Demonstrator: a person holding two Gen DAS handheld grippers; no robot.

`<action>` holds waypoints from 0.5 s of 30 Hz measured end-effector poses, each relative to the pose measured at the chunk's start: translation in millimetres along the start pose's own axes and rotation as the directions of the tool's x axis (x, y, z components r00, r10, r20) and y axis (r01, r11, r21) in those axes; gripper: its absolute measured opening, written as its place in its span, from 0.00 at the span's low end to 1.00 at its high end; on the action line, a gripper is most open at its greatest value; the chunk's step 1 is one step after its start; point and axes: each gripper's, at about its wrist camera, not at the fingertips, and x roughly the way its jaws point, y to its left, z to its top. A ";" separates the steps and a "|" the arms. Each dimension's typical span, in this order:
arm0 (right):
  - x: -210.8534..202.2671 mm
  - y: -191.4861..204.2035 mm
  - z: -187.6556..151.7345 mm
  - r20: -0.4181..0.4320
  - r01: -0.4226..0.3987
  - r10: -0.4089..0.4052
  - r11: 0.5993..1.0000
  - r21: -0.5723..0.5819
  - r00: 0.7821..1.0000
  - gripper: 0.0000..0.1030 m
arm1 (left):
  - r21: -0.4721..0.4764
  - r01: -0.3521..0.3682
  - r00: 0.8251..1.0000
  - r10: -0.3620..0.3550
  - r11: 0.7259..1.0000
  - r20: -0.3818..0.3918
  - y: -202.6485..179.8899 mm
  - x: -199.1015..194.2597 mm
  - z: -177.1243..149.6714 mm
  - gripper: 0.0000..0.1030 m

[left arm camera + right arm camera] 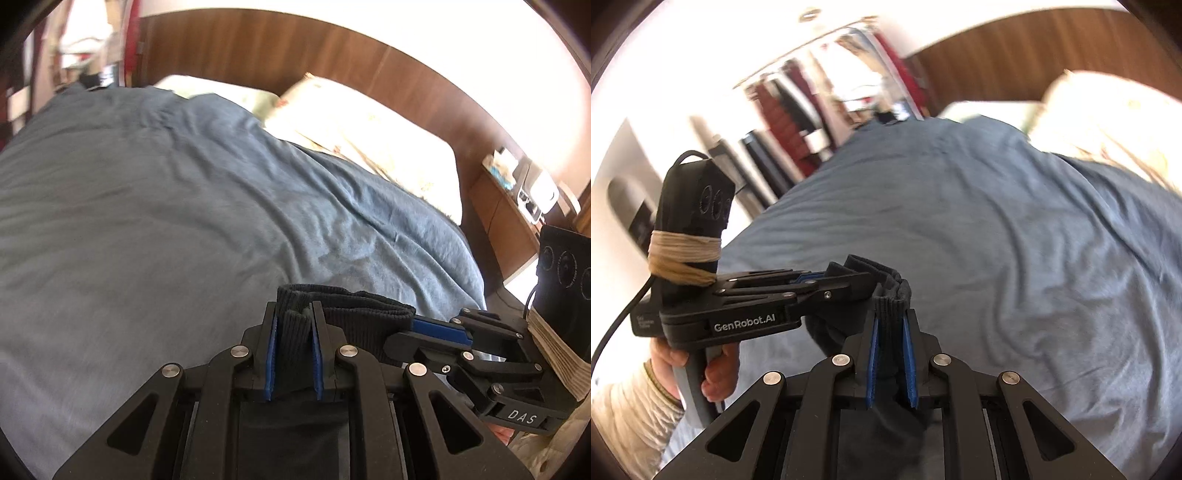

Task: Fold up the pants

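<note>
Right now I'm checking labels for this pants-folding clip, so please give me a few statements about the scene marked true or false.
1. The left gripper is clamped on a ribbed dark band of the pants. True.
2. The right gripper hangs open with nothing in it. False: its jaws are shut on the same dark ribbed fabric.
3. The bed is covered by a blue blanket. True.
4. The pants lie spread flat on the blanket. False: the band is held up between the two grippers, above the blanket.
5. A pale pillow lies by the wooden headboard. True.
</note>
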 end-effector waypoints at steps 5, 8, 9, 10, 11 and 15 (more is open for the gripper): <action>-14.6 61.4 -18.6 -0.008 -0.049 0.048 0.992 -0.118 0.999 0.14 | -0.071 -0.039 0.998 0.043 0.997 0.054 14.4 -56.3 -45.9 0.16; -20.9 95.2 -33.2 -0.024 -0.086 0.083 0.982 -0.171 0.996 0.14 | -0.108 -0.055 0.995 0.064 0.993 0.079 23.5 -83.8 -71.1 0.15; -22.8 107.1 -39.2 -0.029 -0.099 0.096 0.977 -0.187 0.995 0.14 | -0.118 -0.063 0.994 0.074 0.991 0.086 27.0 -93.4 -81.1 0.15; -24.5 118.2 -45.2 -0.033 -0.114 0.110 0.973 -0.199 0.993 0.13 | -0.126 -0.069 0.993 0.081 0.990 0.091 30.4 -101.4 -89.8 0.15; -25.5 126.7 -50.8 -0.036 -0.124 0.119 0.970 -0.211 0.992 0.13 | -0.140 -0.075 0.991 0.089 0.987 0.096 35.8 -111.0 -102.4 0.15; -23.2 160.5 -75.7 -0.066 -0.162 0.150 0.954 -0.254 0.986 0.13 | -0.175 -0.093 0.989 0.111 0.980 0.094 50.0 -132.0 -140.5 0.15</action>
